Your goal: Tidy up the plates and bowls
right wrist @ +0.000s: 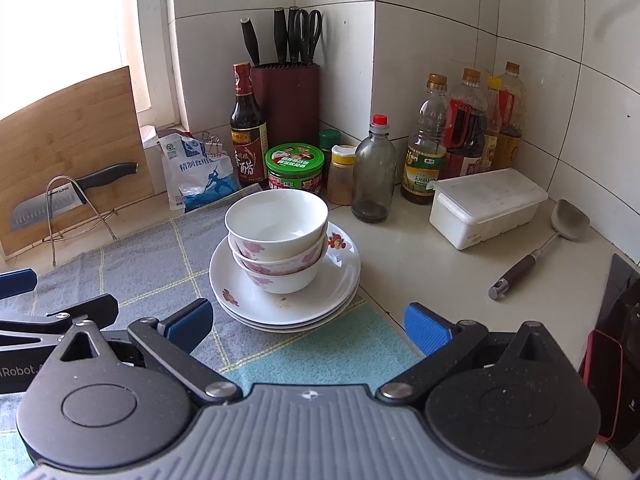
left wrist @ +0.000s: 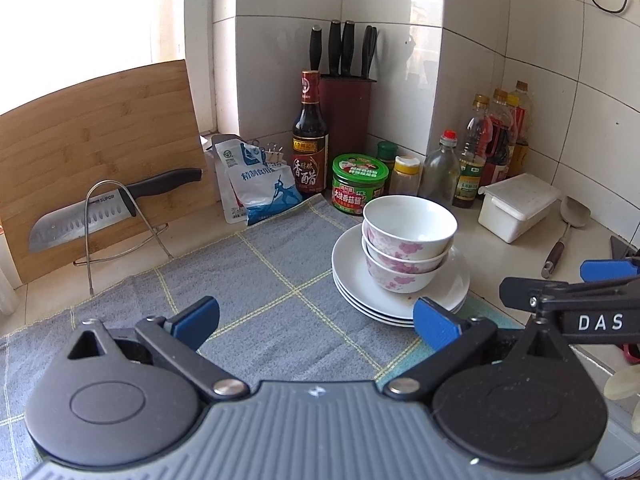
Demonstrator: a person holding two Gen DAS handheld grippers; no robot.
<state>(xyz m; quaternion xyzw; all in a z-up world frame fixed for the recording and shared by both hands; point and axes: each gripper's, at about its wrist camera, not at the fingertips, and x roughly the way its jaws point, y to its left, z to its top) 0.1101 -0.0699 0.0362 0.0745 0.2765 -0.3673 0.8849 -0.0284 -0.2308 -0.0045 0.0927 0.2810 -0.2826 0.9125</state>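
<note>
Three white bowls with pink flowers (left wrist: 406,246) (right wrist: 278,236) are nested and stand on a stack of three white plates (left wrist: 360,292) (right wrist: 320,296) at the right edge of a grey checked cloth (left wrist: 240,280) (right wrist: 140,268). My left gripper (left wrist: 316,320) is open and empty, low over the cloth, just left of and in front of the plates. My right gripper (right wrist: 308,322) is open and empty, in front of the plate stack. Its fingers also show in the left wrist view (left wrist: 568,284) at the right.
Behind the stack stand a green-lidded jar (right wrist: 295,168), a vinegar bottle (right wrist: 248,128), a knife block (right wrist: 286,96), a salt bag (right wrist: 200,172) and several oil bottles (right wrist: 464,128). A white lidded box (right wrist: 486,206) and spatula (right wrist: 540,244) lie right. A cutting board (left wrist: 92,160) with a knife (left wrist: 104,208) leans left.
</note>
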